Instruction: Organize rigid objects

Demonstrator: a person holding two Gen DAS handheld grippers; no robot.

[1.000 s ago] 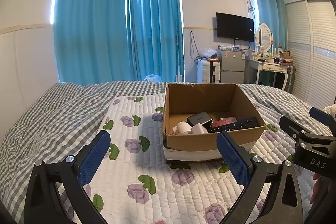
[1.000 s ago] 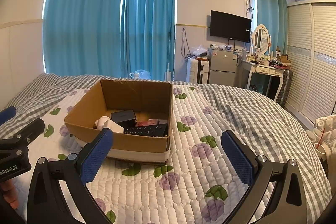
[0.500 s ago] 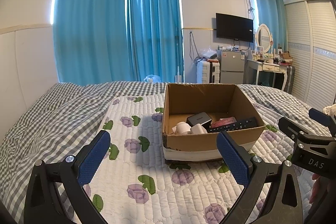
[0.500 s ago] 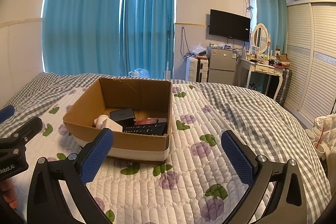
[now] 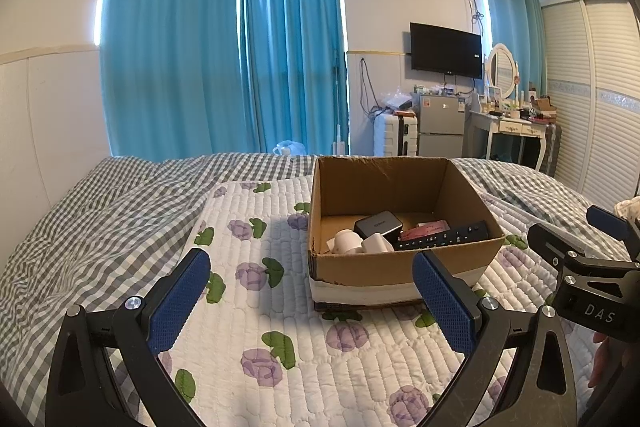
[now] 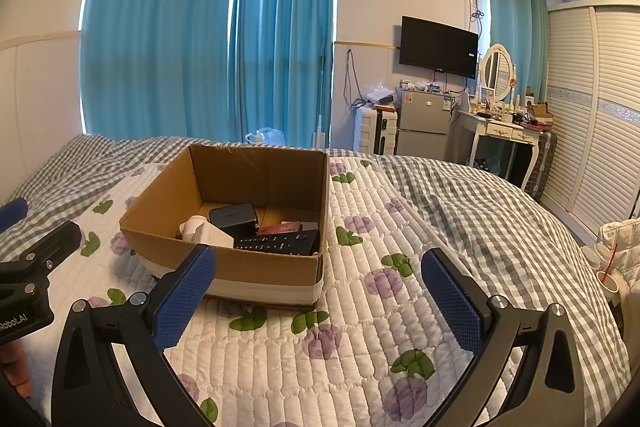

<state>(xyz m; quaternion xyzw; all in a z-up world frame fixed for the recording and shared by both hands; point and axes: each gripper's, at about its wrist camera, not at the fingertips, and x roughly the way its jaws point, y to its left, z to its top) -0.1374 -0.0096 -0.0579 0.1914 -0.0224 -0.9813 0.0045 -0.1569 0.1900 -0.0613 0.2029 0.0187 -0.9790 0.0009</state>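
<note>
An open cardboard box (image 5: 400, 267) (image 6: 256, 267) stands on the floral quilt. Inside lie a black remote (image 5: 444, 238) (image 6: 280, 242), a dark grey box (image 5: 378, 225) (image 6: 233, 215), a white object (image 5: 352, 243) (image 6: 202, 231) and a pink packet (image 5: 430, 228) (image 6: 282, 227). My left gripper (image 5: 310, 301) is open and empty, above the quilt just short of the box's front left. My right gripper (image 6: 318, 297) is open and empty, near the box's front right corner.
The white floral quilt (image 5: 256, 327) lies over a grey checked bedspread (image 6: 460, 203). Blue curtains, a wall TV, a small fridge (image 6: 424, 125), a dressing table and a white wardrobe stand beyond the bed. A cup with a straw (image 6: 610, 281) is at the right.
Both views have shifted only very slightly; the box sits a touch lower and nearer in the right wrist view. Both grippers stay open and empty.
</note>
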